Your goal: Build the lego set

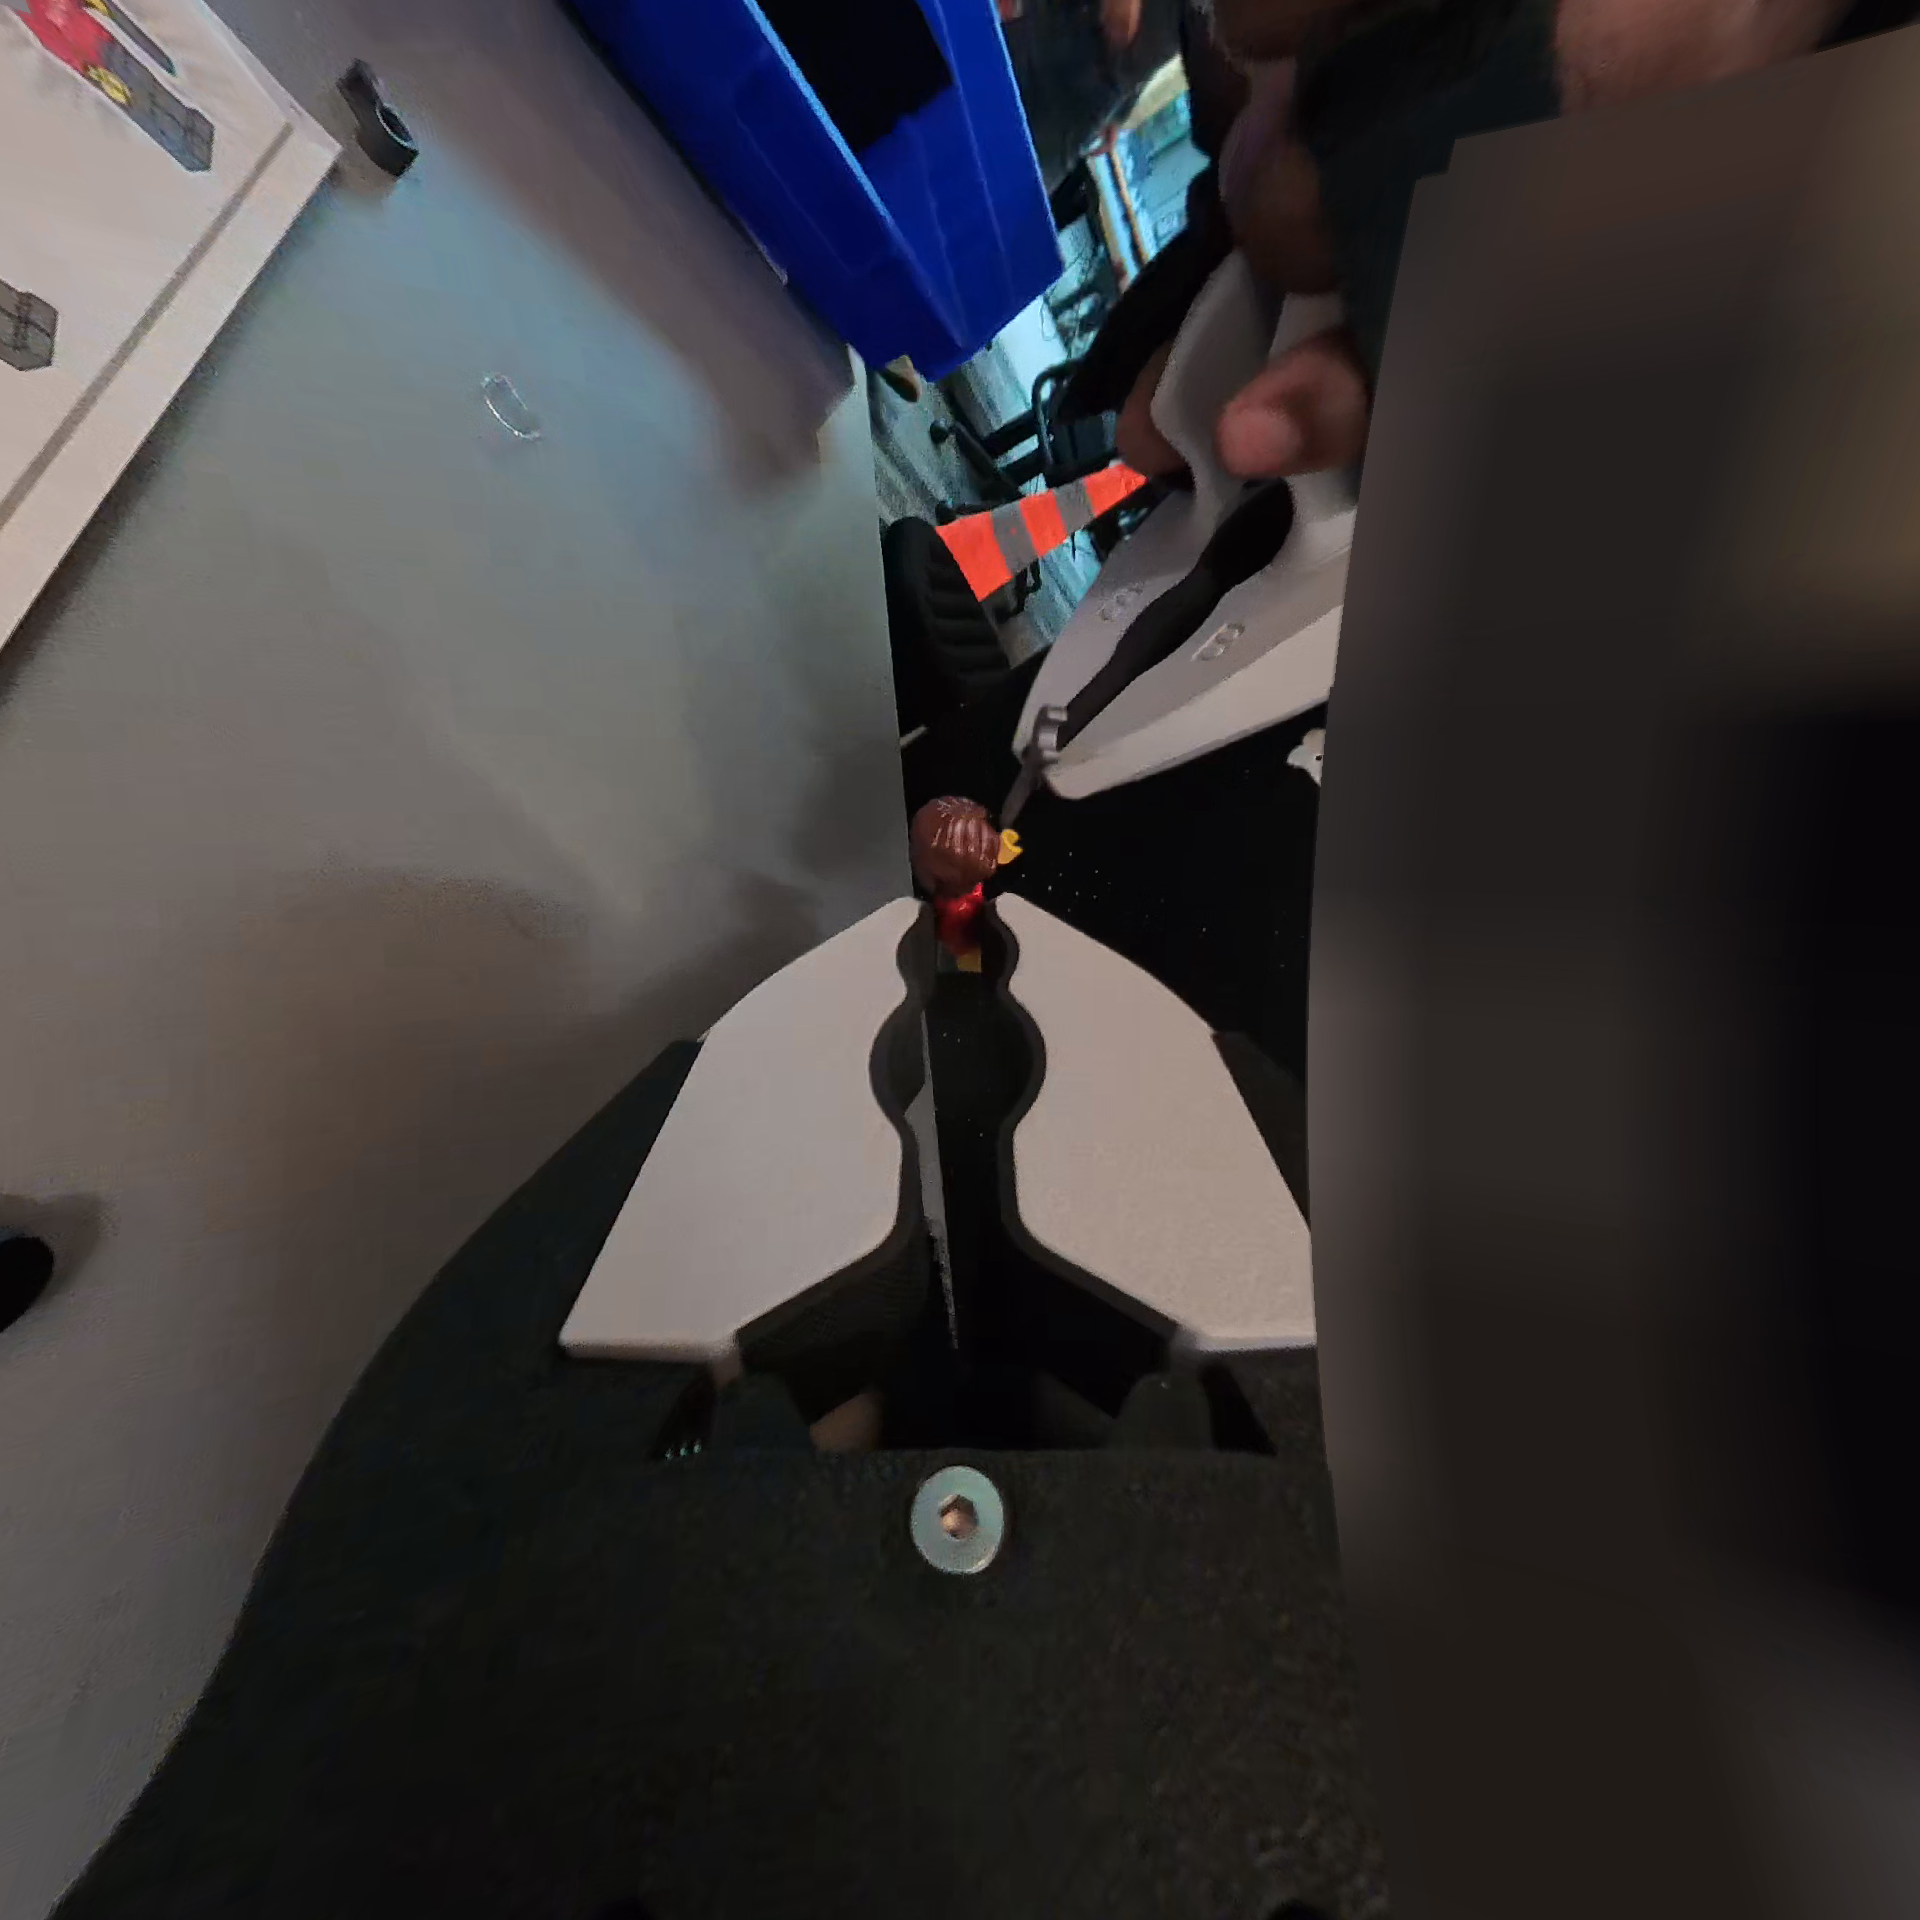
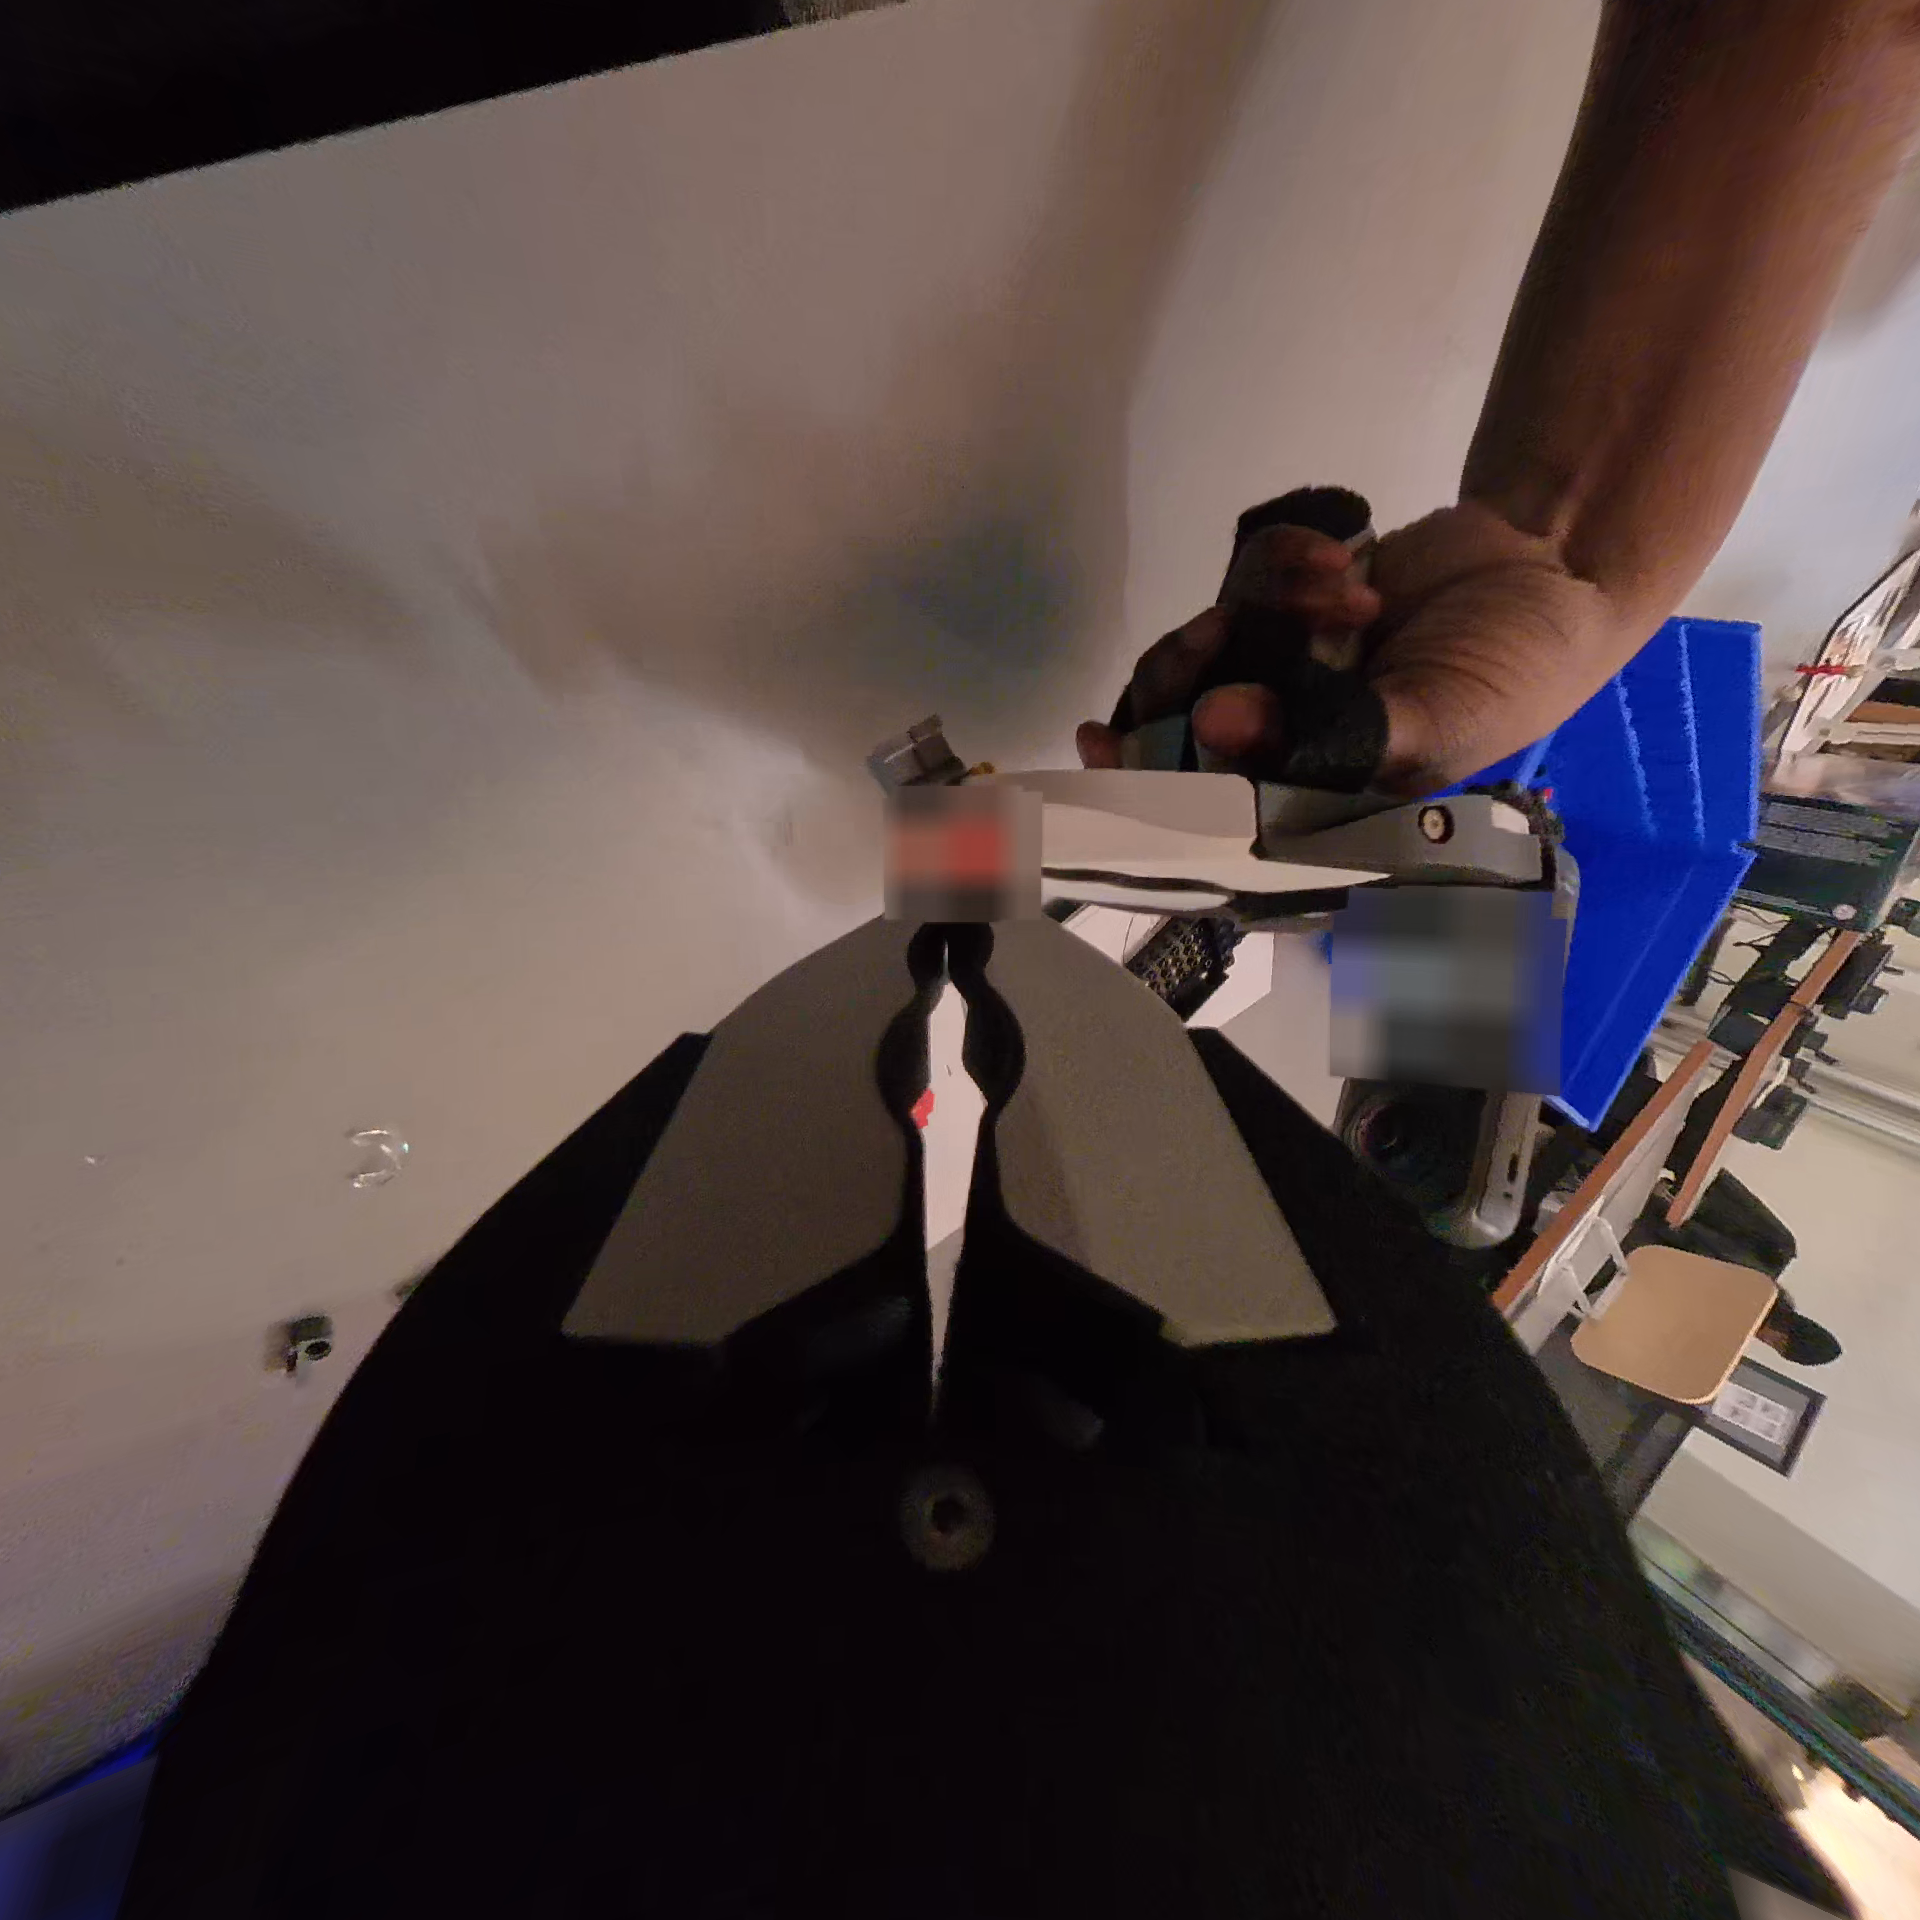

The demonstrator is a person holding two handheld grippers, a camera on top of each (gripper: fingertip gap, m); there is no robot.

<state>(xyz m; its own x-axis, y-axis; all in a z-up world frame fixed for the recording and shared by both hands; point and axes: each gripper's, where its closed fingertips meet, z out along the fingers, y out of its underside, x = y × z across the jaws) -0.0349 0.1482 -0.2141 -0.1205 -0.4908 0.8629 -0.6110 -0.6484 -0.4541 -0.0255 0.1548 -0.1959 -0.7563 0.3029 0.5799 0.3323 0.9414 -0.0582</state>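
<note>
A pale grey-white desk (image 1: 416, 727) is seen filling most of both views, its surface marked by soft shadows under dim, warm light. A blue plastic bin (image 1: 883, 187) is set at the far edge of the desk. Beyond the edge, an orange and grey striped strip (image 1: 1039, 525) and dark chair frames (image 1: 997, 436) are visible. In the right wrist view, a wooden-seated chair (image 2: 1673, 1320) is shown on a pale floor (image 2: 1839, 1247).
</note>
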